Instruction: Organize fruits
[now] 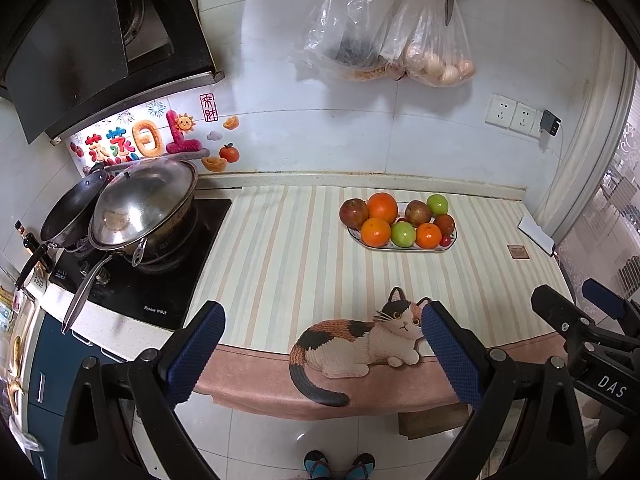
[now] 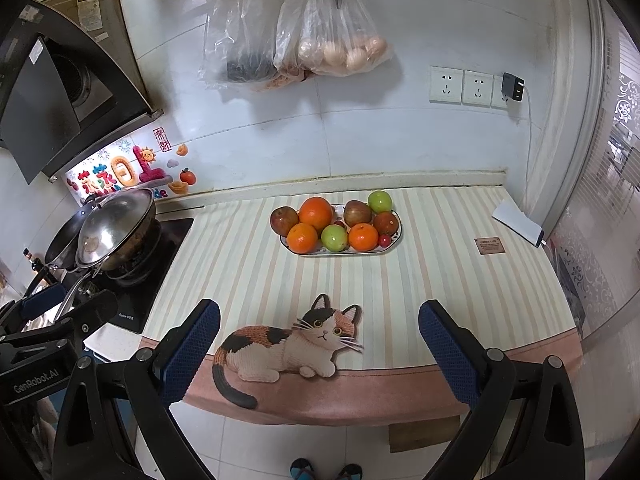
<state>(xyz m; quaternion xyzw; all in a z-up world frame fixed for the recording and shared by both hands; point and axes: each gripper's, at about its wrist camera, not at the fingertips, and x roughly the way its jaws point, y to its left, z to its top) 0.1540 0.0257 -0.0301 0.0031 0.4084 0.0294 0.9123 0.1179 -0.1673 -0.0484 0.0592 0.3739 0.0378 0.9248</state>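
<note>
An oval plate at the back of the striped counter mat holds oranges, green apples, reddish apples and small red fruits. My left gripper is open and empty, held in front of the counter's near edge, well short of the plate. My right gripper is also open and empty at the near edge. The right gripper also shows at the right edge of the left wrist view.
A stove with a lidded wok and a pan stands at the left. A cat figure is printed on the mat's front. A phone charges at the right wall. Plastic bags and scissors hang above.
</note>
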